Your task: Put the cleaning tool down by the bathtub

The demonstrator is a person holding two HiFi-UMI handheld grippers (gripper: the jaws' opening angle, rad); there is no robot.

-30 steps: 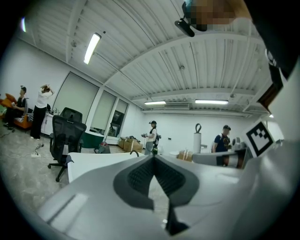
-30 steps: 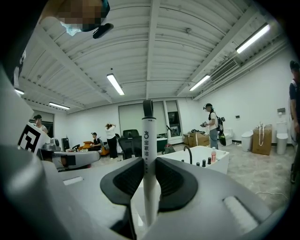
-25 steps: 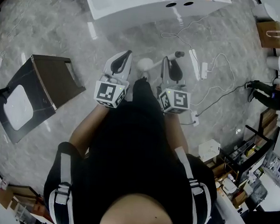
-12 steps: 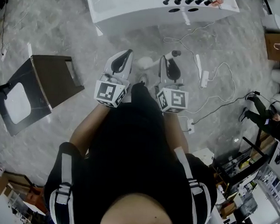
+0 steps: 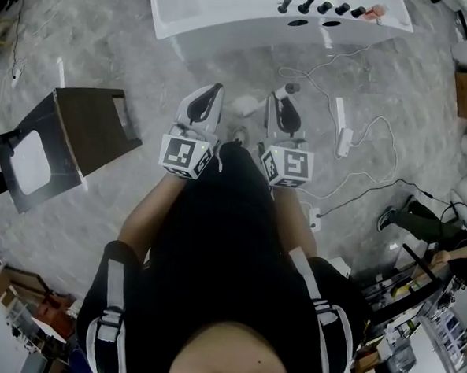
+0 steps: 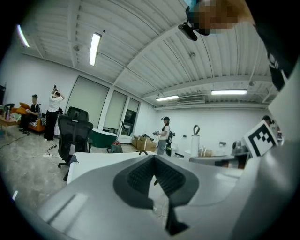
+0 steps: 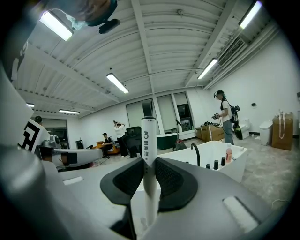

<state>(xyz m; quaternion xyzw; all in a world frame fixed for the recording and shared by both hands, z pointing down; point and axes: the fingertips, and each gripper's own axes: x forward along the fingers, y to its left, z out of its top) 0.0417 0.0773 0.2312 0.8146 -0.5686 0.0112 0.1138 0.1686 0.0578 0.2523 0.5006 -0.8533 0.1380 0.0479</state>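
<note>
**Item: cleaning tool** (image 7: 149, 140). White stick handle with print near its dark-capped top. It stands upright between the jaws of the right gripper (image 7: 149, 180), which pinch it on both sides. In the head view its capped tip (image 5: 287, 90) juts past the jaws toward the bathtub (image 5: 228, 16). It is carried above the floor (image 5: 107, 56) and is not set down.

**Right gripper** (image 5: 285, 114). Held in front of the person's body, just beside the left gripper. Its marker cube faces up.

**Left gripper** (image 5: 203, 105). In the left gripper view (image 6: 154, 176) the jaws meet at their tips, and nothing sits between the pads.

**Bathtub** (image 7: 225, 161). White and freestanding, ahead of both grippers and apart from them. A black faucet (image 7: 196, 154) and a row of small dark bottles stand on its rim, with a pink bottle (image 7: 228, 154) at the end.

**Floor.** Grey, marble-patterned. White cables (image 5: 363, 134) and a power strip (image 5: 340, 121) lie to the right of the grippers, between them and the bathtub.

**Surroundings.** A dark brown stand (image 5: 79, 133) is on the floor at left. A black office chair (image 6: 72, 133) and several people are in the background.
</note>
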